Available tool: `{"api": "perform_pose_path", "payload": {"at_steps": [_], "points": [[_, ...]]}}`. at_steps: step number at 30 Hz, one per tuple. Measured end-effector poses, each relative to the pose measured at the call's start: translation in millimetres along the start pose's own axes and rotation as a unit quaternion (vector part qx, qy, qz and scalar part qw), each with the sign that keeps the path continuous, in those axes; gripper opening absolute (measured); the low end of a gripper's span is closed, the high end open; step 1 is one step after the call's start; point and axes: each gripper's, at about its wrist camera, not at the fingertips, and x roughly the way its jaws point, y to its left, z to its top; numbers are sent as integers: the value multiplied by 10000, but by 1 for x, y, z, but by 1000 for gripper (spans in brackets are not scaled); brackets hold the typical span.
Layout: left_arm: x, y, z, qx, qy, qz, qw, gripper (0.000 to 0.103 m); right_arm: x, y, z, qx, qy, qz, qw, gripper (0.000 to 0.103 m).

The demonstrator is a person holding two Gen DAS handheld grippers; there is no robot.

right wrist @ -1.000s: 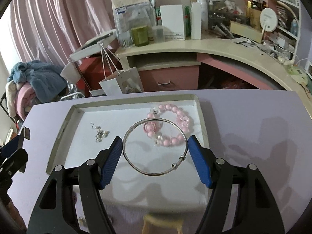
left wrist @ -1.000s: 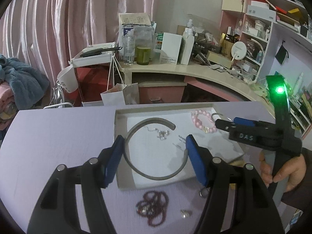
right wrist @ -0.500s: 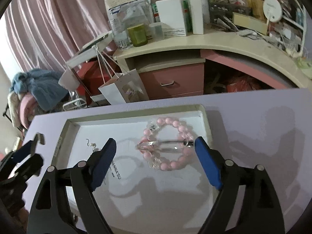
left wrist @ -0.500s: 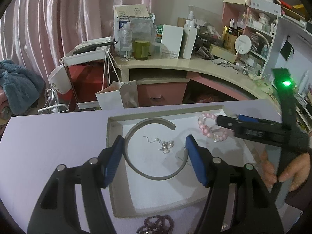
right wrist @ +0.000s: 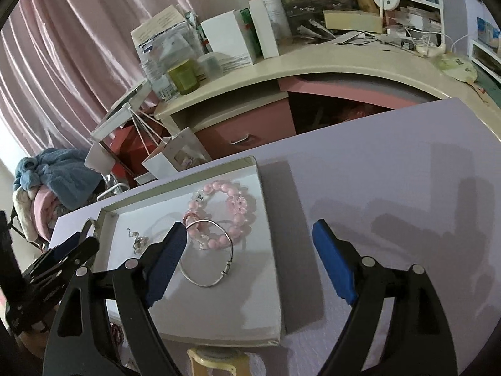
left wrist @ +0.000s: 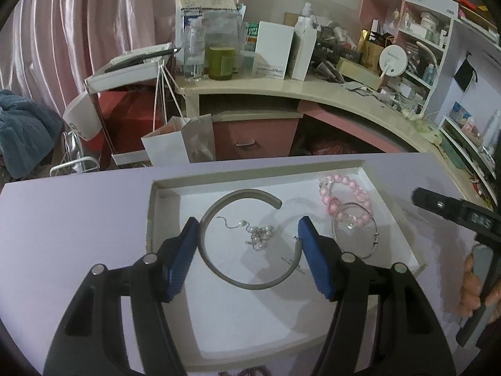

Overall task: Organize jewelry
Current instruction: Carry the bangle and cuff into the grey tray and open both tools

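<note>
Having let go of the silver bangle (right wrist: 208, 255), now lying in the tray (right wrist: 266, 194) against the pink bead bracelet (right wrist: 224, 211), the right gripper (right wrist: 247, 258) gapes empty while the left gripper (left wrist: 249, 250) grips the grey cuff (left wrist: 247, 241) above the tray.

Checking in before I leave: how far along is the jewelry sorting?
Done: pink bead bracelet, silver bangle and earrings lie in the tray. In hand: the left hand-held gripper holds a grey open bangle. Left: dark beads outside the tray.
</note>
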Motion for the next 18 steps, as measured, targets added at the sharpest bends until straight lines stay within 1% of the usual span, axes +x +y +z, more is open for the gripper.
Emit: {"api": "perform_pose_path", "payload": {"at_steps": [6, 7, 8, 9, 13, 18], "points": [[16, 2, 8, -25, 107, 81, 9999, 67, -6, -1, -3, -31, -62, -76, 9999, 84], [13, 3, 8, -55, 38, 73, 10000, 68, -8, -1, -5, -23, -73, -90, 9999, 84], [9, 3, 8, -74, -16, 81, 9999, 74, -9, -1, -6, -20, -82, -100, 9999, 84], [3, 4, 7, -86, -85, 91, 9999, 76, -12, -1, -9, -22, -101, -111, 9999, 84], [-26, 13, -7, -184, -282, 202, 9992, 77, -25, 2, -24, -119, -119, -125, 9998, 84], [-72, 31, -38, -487, -454, 488, 9966, 80, -46, 15, -48, -320, -107, 11, 9994, 84]]}}
